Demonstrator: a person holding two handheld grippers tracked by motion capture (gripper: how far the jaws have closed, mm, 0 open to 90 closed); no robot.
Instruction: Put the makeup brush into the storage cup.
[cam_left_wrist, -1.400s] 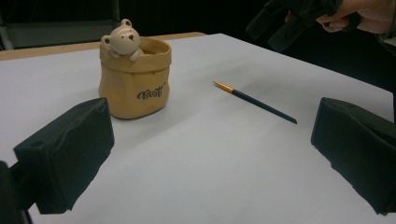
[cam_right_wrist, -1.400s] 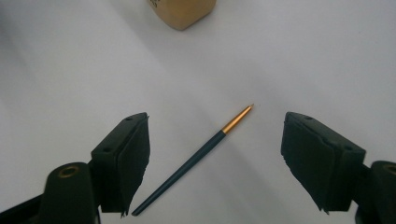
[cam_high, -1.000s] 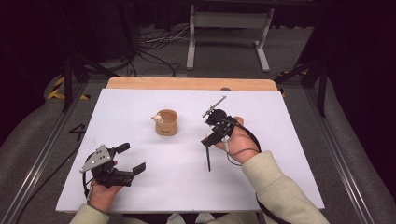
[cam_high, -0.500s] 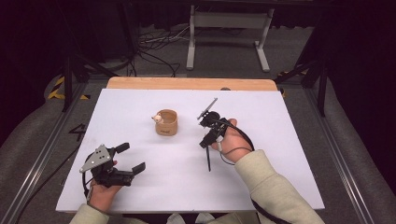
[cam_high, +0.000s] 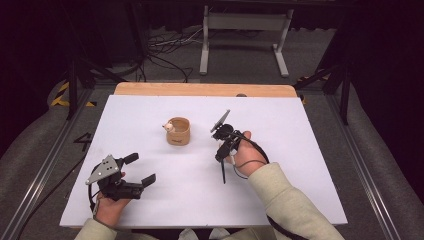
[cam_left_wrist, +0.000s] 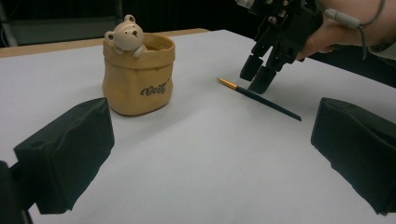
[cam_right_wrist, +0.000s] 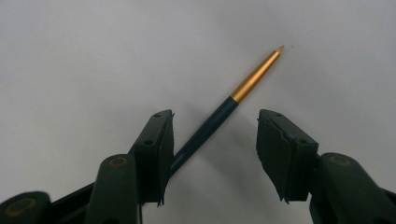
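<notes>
A thin paintbrush (cam_high: 223, 171) with a dark blue handle and gold ferrule lies flat on the white table (cam_high: 310, 150). My right gripper (cam_high: 221, 154) points down over its upper end, open. In the right gripper view the brush (cam_right_wrist: 212, 122) runs diagonally between the spread jaws, its handle passing under the left one, and my right gripper (cam_right_wrist: 214, 128) holds nothing. A tan bear-decorated pot (cam_high: 178, 132) stands upright left of it. My left gripper (cam_high: 141, 169) rests open near the front left. From there I see the pot (cam_left_wrist: 137, 77), the brush (cam_left_wrist: 261, 99) and the right gripper (cam_left_wrist: 256, 77).
A wooden strip (cam_high: 205, 89) borders the table's far edge. Beyond it are a metal stand (cam_high: 242, 30) and cables on the dark floor. Metal rails (cam_high: 45, 165) run along both sides of the table.
My right gripper has shifted left and come down over the brush's ferrule end. The brush, the pot and my left gripper have stayed put.
</notes>
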